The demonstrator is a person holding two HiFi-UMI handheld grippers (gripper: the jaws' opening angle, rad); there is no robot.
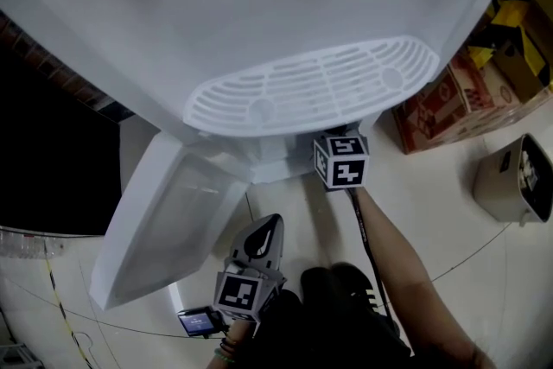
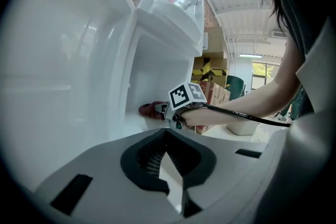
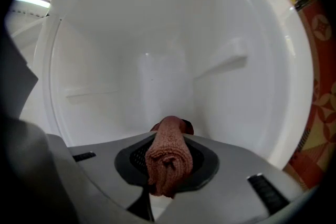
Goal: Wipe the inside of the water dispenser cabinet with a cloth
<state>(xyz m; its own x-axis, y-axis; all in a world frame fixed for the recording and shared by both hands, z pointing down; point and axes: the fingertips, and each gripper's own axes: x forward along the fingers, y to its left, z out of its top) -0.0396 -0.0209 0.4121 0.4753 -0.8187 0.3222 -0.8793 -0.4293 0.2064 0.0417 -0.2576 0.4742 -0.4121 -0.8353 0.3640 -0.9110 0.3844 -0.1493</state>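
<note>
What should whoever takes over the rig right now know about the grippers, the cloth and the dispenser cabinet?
Right gripper: fingers shut on the rolled reddish cloth, inside the water dispenser cabinet, low near its floor.
Left gripper: shut, holding nothing, outside the cabinet beside the open door.
Done: door open, cloth gripped and in the cabinet.
Left: wipe the interior surfaces. How much is already wiped cannot be told from these views.

Grey-bodied left tongs [image 1: 270, 225] and right tongs [image 2: 164, 112] each carry a black-and-white marker cube [image 1: 340, 160], a thin black cable [image 1: 367, 238] runs along the right arm, beaded bracelet [image 1: 223, 350] on the left wrist.
</note>
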